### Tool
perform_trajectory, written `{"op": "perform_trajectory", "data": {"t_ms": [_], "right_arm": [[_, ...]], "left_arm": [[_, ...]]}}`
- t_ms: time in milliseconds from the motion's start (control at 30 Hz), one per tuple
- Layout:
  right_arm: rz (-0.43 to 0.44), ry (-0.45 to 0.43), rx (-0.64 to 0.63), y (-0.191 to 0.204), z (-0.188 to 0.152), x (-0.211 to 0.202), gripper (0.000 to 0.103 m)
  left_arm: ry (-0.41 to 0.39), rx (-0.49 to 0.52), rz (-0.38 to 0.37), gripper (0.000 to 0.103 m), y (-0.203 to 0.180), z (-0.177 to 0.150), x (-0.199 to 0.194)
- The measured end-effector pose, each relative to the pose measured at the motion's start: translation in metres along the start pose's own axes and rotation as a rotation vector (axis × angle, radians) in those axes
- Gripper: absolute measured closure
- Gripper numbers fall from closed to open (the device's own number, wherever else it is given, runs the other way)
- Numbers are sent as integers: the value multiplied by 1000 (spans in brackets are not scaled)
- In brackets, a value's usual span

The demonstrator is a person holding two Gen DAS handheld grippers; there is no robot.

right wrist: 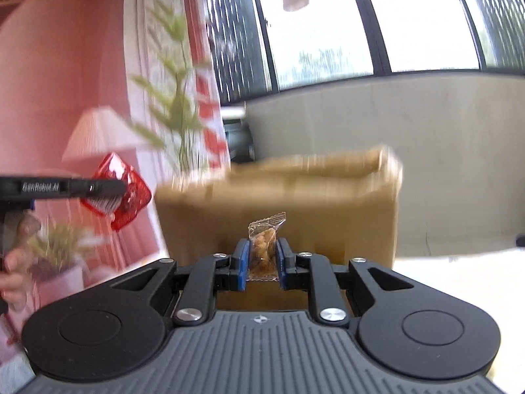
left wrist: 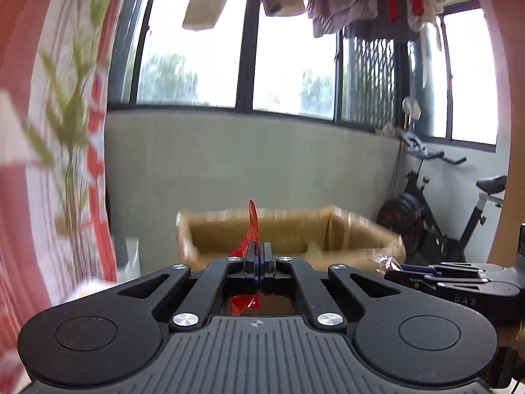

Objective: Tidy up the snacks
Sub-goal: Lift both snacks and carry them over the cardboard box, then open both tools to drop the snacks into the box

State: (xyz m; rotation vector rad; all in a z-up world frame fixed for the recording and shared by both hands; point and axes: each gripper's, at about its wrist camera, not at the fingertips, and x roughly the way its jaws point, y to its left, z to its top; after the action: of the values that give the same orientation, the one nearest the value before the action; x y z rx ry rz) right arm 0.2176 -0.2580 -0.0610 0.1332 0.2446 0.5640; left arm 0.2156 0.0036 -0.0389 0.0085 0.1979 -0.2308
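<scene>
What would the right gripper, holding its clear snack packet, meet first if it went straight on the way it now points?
Most likely the near wall of the cardboard box, which stands directly beyond the right gripper and its clear snack packet. The box is blurred, so depth is uncertain.

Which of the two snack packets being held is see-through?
The small clear packet of brown nuggets, pinched in the right gripper. The left gripper holds a red packet instead, whose wrapper hides its contents.
</scene>
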Motion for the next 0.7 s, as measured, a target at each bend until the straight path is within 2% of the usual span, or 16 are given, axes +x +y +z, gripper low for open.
{"op": "perform_trajectory", "data": {"t_ms": [133,267,400,433,467,533,567,700], "right_arm": [[-67,-11,-18,-9,36,27,84],[-138,47,12,-17,53,57,84],[-196,107,21,-26,48,80,82],[-209,113,29,-29,45,80,81],[-218,118,38,-31,44,80,72],[-212,110,45,-33,42,75,58],[-203,101,44,-33,41,71,56],[-150,49,53,-32,37,43,56]], "left_arm": [[-27,15,-2,101,-2,31,30],[7,17,51,101,-2,44,74],[97,-5,72,100,-1,38,113],[125,-11,79,95,0,35,121],[149,-14,94,88,2,32,127],[164,-22,126,51,8,26,130],[154,-26,139,47,11,23,125],[145,-46,134,47,27,17,98]]}}
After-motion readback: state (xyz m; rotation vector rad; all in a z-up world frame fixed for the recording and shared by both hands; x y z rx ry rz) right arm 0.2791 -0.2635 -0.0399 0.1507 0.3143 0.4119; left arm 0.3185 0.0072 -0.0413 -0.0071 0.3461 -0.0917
